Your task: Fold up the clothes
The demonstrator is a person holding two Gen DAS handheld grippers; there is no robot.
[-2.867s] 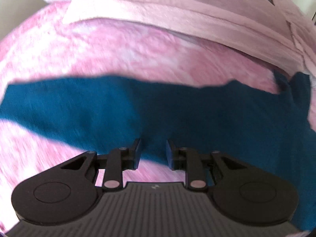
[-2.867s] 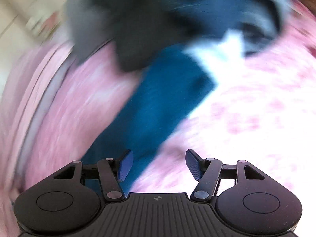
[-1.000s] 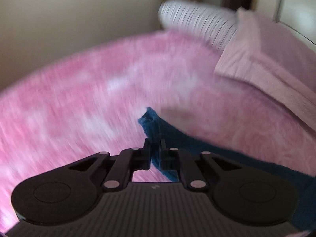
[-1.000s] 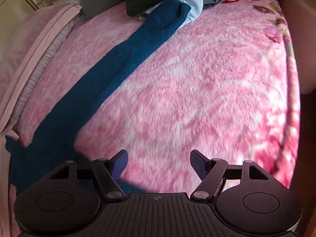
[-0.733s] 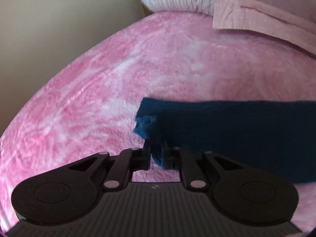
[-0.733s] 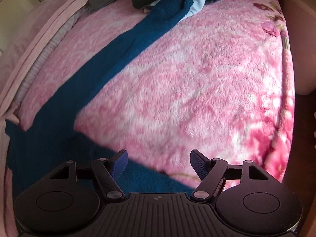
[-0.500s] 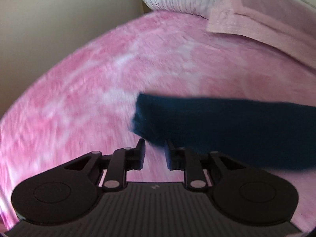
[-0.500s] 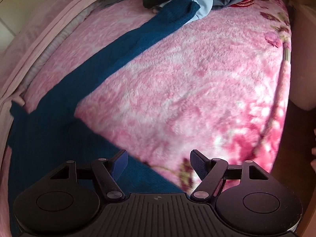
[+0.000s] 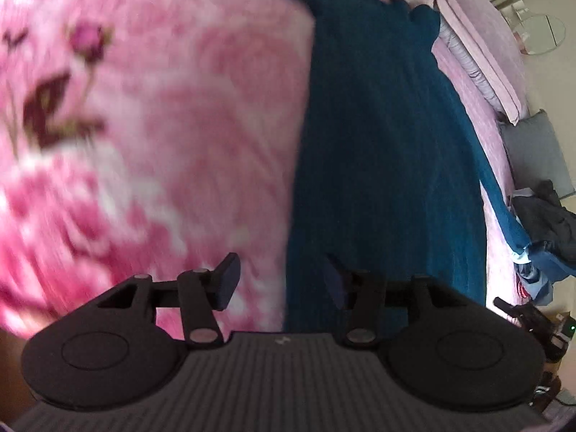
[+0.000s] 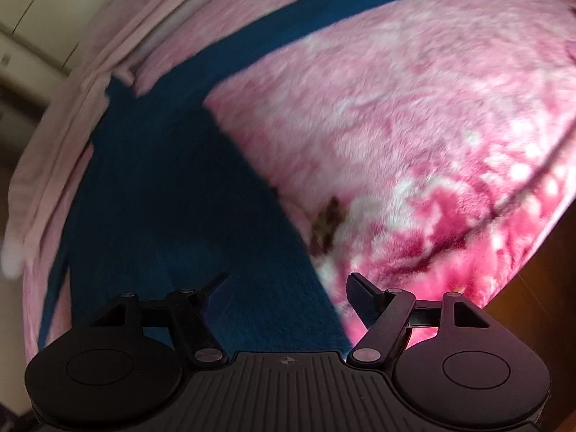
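Note:
A dark teal knitted sweater (image 9: 381,151) lies spread flat on the pink floral blanket (image 9: 151,115), one sleeve (image 9: 504,212) stretched out toward a clothes pile. My left gripper (image 9: 280,277) hangs over the sweater's left side edge, its jaws opening, nothing pressed between them. In the right wrist view the sweater's body (image 10: 172,194) fills the lower left and its sleeve (image 10: 324,3) runs to the top right. My right gripper (image 10: 288,288) stands open above the sweater's right edge near the hem, holding nothing.
Pale pink folded bedding (image 9: 478,46) and pillows line the far side of the bed. A heap of dark and light blue clothes (image 9: 547,230) sits by the sleeve end. The bed's edge and brown floor (image 10: 532,288) show at the right.
My left gripper let go of the sleeve cuff, opened, and swung across to the sweater's body edge. My right gripper dropped closer to the hem side and stayed open.

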